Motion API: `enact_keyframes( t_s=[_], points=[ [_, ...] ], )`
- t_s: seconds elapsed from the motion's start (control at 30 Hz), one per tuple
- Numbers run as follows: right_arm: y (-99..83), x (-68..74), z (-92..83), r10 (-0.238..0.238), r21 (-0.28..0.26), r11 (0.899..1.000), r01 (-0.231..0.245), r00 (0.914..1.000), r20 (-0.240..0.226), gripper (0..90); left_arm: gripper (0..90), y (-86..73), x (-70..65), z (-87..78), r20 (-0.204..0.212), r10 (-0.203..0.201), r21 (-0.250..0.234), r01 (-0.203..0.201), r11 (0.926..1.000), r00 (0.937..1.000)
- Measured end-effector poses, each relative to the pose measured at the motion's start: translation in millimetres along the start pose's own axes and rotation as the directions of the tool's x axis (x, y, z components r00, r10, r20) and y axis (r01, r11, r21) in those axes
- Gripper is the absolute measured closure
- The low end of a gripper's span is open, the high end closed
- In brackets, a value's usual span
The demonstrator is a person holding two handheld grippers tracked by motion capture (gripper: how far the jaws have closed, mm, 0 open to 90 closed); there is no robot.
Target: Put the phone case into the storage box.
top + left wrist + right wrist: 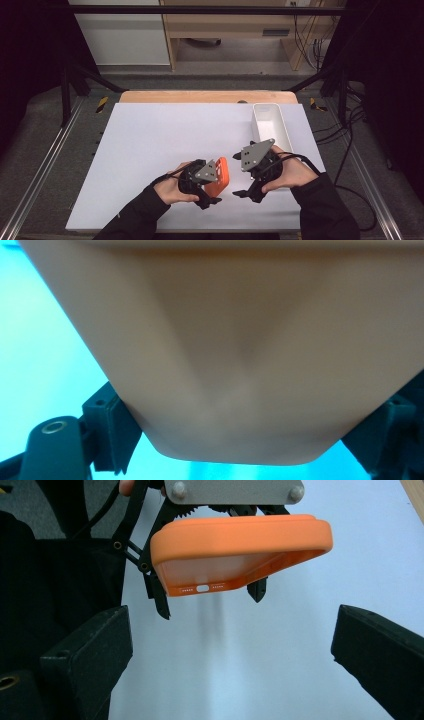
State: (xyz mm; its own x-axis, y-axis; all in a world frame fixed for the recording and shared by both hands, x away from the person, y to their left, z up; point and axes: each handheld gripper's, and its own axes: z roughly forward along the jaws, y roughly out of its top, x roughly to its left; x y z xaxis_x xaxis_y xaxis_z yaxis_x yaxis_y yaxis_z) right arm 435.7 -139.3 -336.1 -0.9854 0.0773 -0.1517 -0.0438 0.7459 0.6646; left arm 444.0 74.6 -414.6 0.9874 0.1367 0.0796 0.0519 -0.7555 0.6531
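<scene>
An orange phone case (220, 175) hangs just above the white tabletop (150, 150) near the front, and my left gripper (214, 194) is shut on it. In the left gripper view the case (240, 355) sits very close, blurred, pinched between the two black jaws of my left gripper (245, 452). The right gripper view has the case (240, 540) tilted with its port cut-outs facing the camera, held under the left gripper (210, 600) and its grey plate. My right gripper (235, 655) stands open, a short way off the case, with nothing between its jaws. In the high view the right gripper (248, 195) is just right of the case.
A white rectangular bin (270, 125) stands at the back right of the tabletop, just behind my right hand. A wooden table edge (200, 96) runs along the far side. Black frame posts and cables flank the table.
</scene>
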Motion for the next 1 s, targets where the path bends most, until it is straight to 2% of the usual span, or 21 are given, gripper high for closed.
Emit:
enact_keyframes(
  t_s=[0.27,0.53,0.63,0.77,1.0],
  points=[
    [-12.2,-0.1,3.2,0.040,-0.039,0.998,-0.039,0.9991,0.014,2.7,15.4,-7.6,-0.5,3.6,0.016,-0.014,-0.042,0.015,0.9990,0.9998],
    [-17.5,0.2,7.3,0.081,-0.089,0.993,-0.080,0.9966,0.016,2.8,15.4,-14.3,1.0,5.7,0.027,-0.033,-0.073,0.034,0.9967,0.9991],
    [-16.7,0.8,8.1,0.089,-0.112,0.990,-0.087,0.9960,0.010,3.0,15.4,-16.1,1.7,5.0,0.038,-0.039,-0.100,0.043,0.9941,0.9985],
    [-15.4,2.2,9.2,0.094,-0.139,0.986,-0.094,0.9956,-0.008,3.6,15.4,-16.7,1.2,3.9,0.029,-0.034,-0.117,0.037,0.9924,0.9990],
    [-14.2,2.8,9.9,0.102,-0.164,0.981,-0.103,0.9946,-0.014,3.9,15.4,-15.6,2.7,1.4,0.041,-0.042,-0.169,0.049,0.9845,0.9983]
  ],
)
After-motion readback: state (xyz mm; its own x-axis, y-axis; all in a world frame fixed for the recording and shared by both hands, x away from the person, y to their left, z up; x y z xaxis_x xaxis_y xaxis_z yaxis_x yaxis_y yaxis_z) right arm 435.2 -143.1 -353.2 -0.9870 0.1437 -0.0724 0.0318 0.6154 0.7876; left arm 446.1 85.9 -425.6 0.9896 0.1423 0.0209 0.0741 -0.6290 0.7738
